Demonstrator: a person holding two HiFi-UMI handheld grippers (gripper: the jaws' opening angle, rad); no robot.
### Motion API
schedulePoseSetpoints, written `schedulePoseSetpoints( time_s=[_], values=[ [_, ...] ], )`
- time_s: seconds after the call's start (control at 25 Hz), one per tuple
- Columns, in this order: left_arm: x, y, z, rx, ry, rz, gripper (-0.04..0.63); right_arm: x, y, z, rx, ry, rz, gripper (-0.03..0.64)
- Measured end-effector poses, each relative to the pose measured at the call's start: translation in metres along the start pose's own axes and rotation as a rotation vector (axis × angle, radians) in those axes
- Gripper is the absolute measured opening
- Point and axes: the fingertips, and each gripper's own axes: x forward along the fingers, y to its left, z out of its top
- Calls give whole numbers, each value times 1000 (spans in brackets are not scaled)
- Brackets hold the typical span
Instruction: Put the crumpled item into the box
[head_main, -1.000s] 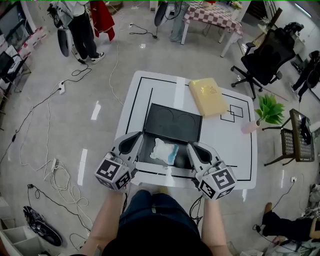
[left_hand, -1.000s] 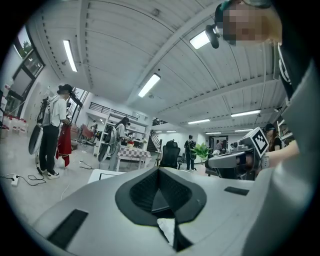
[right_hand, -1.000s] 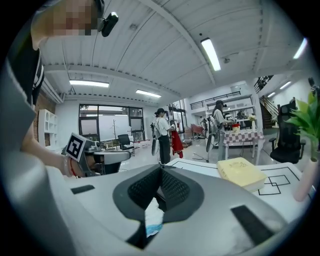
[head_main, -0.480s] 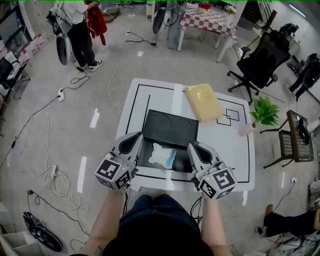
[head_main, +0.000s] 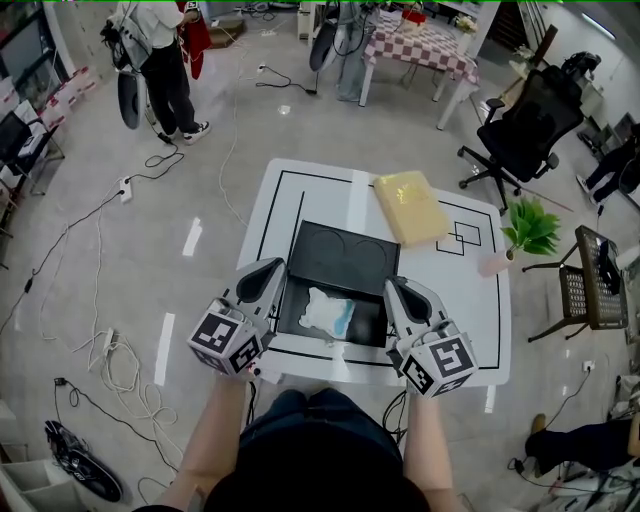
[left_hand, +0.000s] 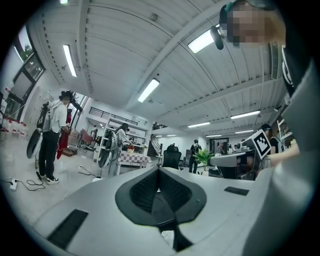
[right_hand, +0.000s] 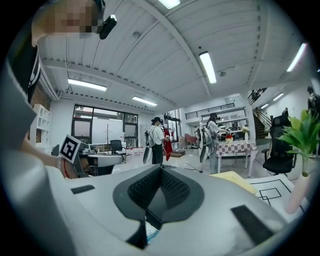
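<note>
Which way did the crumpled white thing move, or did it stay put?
No. The crumpled item still lies on the same spot of the black tray, near its front edge.

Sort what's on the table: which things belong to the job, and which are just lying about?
Job: crumpled item; black box, probably the target; left gripper and right gripper, both shut.
Lying about: yellow flat pack; potted plant.

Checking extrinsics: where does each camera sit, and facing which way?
Head view: on the head, steeply down at table and crumpled item; left gripper, right gripper, forearms show.
Left gripper view: on left gripper, facing across the room; shut jaws show.
Right gripper view: same on right gripper; shut jaws.
Shared: plant in both gripper views.
</note>
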Motion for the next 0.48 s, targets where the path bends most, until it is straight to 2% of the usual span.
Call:
schedulePoseSetpoints(
  time_s=[0.48],
  values=[
    [5,1,8,11,-10,-17,2,2,-1,8,-22,-26,-19,5]
  ],
)
